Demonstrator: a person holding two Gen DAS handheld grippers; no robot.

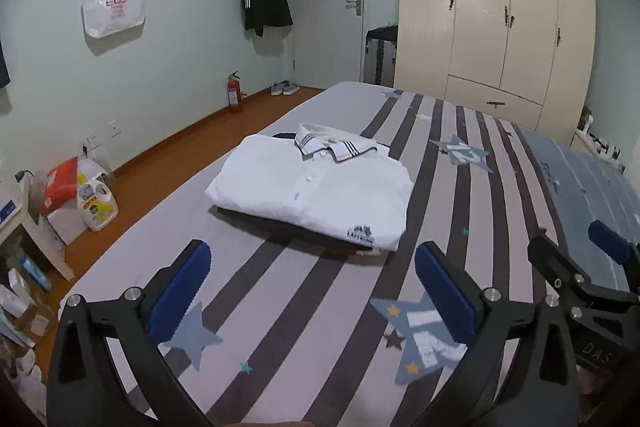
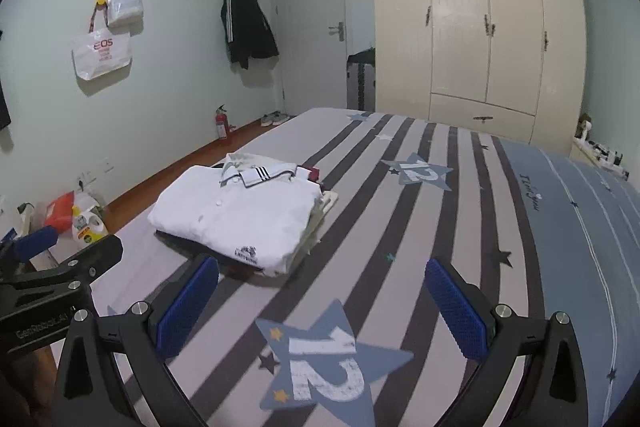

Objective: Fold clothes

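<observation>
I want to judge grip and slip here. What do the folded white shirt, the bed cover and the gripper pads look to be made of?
White shirt: woven cotton-like cloth, matte, soft creases, plastic-looking buttons. Bed cover: printed fabric, matte, lying smooth. Pads: blue, dotted texture, probably rubber or foam; both grippers stand open with nothing between the jaws.

Home bedroom: striped bed, cream wardrobe, door.

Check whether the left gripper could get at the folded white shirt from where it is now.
Probably yes: the left gripper is open and empty, and only bare striped bedsheet lies between it and the white shirt.
</observation>
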